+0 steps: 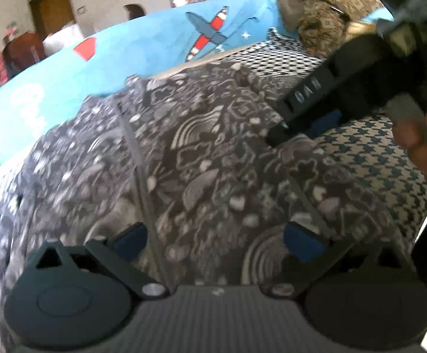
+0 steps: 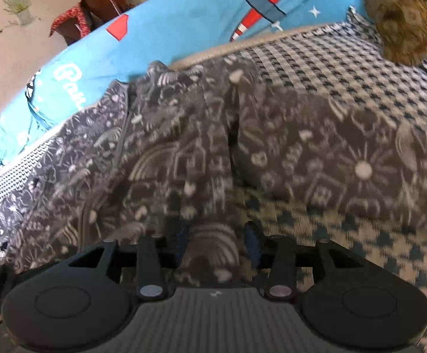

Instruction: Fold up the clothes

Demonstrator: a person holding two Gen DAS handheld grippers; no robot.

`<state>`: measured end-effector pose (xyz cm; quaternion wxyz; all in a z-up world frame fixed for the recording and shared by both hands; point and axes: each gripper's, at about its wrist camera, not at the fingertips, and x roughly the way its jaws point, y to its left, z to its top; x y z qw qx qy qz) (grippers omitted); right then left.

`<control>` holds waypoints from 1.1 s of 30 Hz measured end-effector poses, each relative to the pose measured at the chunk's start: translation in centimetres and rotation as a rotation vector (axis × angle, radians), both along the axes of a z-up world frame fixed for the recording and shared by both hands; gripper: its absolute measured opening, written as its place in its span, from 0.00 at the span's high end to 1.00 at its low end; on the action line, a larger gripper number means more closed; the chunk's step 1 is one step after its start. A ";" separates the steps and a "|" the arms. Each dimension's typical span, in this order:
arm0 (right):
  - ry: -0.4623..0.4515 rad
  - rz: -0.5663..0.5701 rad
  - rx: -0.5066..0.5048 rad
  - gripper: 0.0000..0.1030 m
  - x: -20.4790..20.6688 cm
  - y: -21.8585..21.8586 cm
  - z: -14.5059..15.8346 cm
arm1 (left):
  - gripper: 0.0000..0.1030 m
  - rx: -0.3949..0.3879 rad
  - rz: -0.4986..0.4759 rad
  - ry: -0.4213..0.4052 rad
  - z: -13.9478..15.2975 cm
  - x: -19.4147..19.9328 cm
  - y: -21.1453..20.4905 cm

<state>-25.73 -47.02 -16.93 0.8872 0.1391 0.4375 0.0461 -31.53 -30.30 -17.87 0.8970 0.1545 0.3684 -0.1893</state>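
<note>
Right hand-held gripper (image 2: 216, 244) pinching – seemingly – soft doodle-print garment (image 2: 184, 153), left hand-held gripper (image 1: 216, 241) wide (houndstooth cover (image 2: 331, 67))

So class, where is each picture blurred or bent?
Left wrist view: the garment smears at the left edge, sharper mid-frame; the sheet bows upward from fisheye. Right wrist view: motion blur over the garment near the right gripper; its far part is crisper.
</note>
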 end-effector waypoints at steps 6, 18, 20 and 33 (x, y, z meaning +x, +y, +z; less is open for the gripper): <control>-0.024 -0.003 -0.013 0.66 -0.6 0.7 -0.4 | 0.00 -0.042 0.068 0.036 -0.3 -2.6 1.7; -0.066 -0.137 -0.070 0.95 -1.7 0.4 -1.0 | 0.00 -0.080 0.051 0.093 -1.2 -4.7 1.8; -0.074 -0.139 -0.086 0.95 -1.7 0.7 -0.9 | 0.00 -0.065 0.033 0.082 -1.4 -5.3 1.3; -0.090 -0.166 0.047 0.68 -7.6 -0.1 -0.3 | 0.00 -0.171 0.041 0.065 0.3 -6.9 3.5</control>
